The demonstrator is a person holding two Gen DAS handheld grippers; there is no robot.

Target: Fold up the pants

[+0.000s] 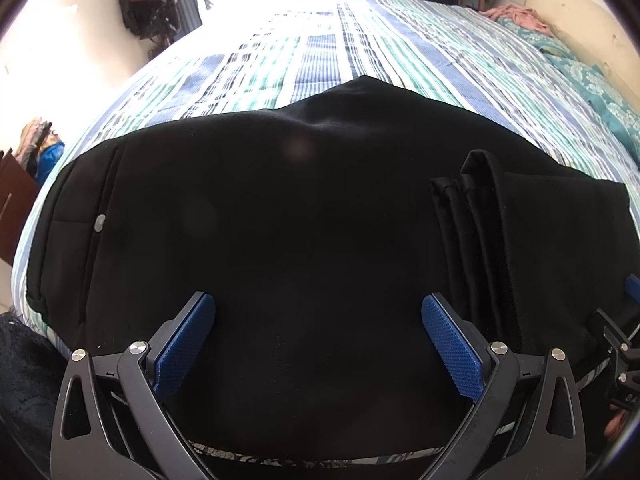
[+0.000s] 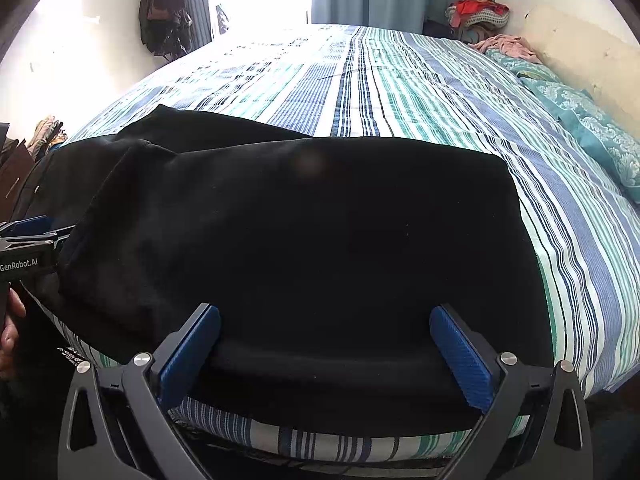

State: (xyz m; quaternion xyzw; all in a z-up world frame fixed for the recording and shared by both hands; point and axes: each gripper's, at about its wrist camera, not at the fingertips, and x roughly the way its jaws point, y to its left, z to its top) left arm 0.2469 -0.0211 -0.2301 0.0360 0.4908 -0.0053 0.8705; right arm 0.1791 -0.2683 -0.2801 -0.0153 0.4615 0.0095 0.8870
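Blue-padded fingers of the left gripper (image 1: 318, 308) stand spread wide above the black pants (image 1: 280, 220), gripping nothing. At 6 o'clock in its own view the right gripper (image 2: 325, 320) gapes equally wide over the near fold. Those pants lie along the near edge of the striped bedspread (image 2: 400, 80), hems at 3 o'clock from the left camera.
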